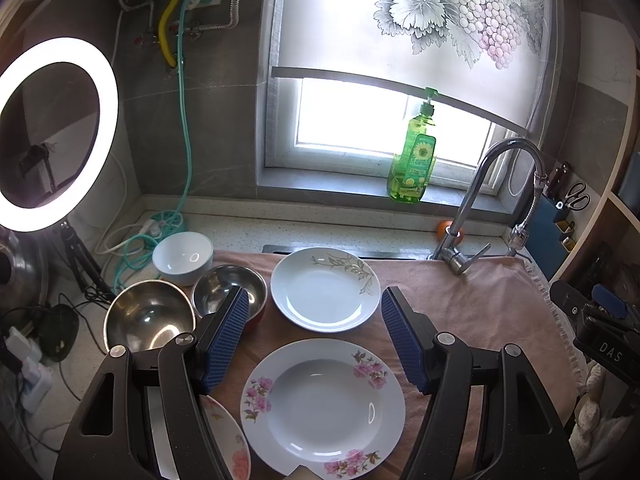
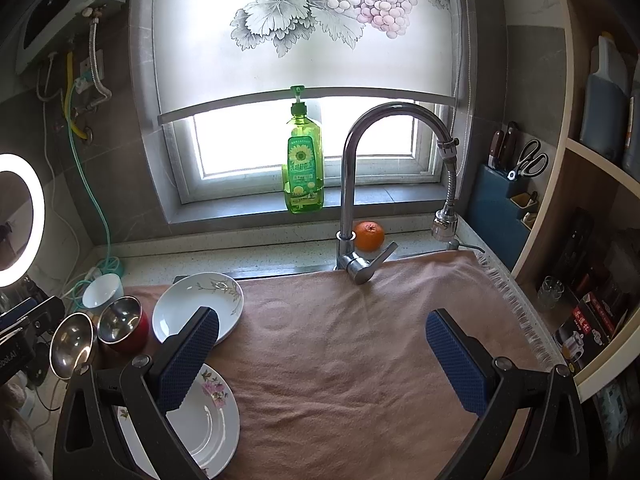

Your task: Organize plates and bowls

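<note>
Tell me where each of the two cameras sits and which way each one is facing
Left wrist: sits on the left gripper, above the pink-flower plate, facing the window; both open fingers show, and the right gripper at the right edge.
Right wrist: sits on the right gripper, above bare towel, facing the faucet; open fingers show, and the left gripper at the left edge.
Shared: plates, bowls, soap bottle, faucet, ring light.

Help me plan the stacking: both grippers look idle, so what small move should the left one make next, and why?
Probably lower the open left gripper onto the rim of the pink-flowered plate right below it. Its jaws stand wide and empty, and that plate lies flat on the towel, apart from the gold-leaf plate it could stack with.
</note>
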`<move>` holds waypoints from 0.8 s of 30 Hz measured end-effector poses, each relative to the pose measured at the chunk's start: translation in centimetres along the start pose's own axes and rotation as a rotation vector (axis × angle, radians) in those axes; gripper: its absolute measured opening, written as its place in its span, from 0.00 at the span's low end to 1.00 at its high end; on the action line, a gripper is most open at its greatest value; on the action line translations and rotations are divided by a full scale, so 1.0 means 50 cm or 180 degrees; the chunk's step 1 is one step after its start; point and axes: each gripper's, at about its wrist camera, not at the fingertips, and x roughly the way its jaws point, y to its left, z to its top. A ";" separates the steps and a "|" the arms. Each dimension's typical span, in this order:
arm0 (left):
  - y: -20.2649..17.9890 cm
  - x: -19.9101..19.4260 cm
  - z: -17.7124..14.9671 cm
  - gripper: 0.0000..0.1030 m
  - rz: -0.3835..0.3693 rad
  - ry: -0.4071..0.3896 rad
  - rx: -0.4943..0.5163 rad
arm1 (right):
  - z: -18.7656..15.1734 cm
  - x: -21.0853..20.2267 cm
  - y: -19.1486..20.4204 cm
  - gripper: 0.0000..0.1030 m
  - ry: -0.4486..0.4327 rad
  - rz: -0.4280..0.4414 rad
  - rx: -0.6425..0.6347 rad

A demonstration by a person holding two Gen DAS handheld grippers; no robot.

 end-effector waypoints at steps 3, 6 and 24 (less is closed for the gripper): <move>-0.003 0.001 0.000 0.67 -0.0007 0.0004 0.0005 | -0.001 0.001 0.000 0.99 0.0008 -0.0001 0.0004; -0.003 0.001 -0.001 0.67 -0.0005 0.0003 0.0003 | -0.001 0.001 0.000 0.99 0.0007 0.0000 0.0002; -0.005 0.003 -0.001 0.67 -0.0006 0.0007 -0.0005 | -0.003 0.004 0.003 0.99 0.0024 -0.0008 0.0005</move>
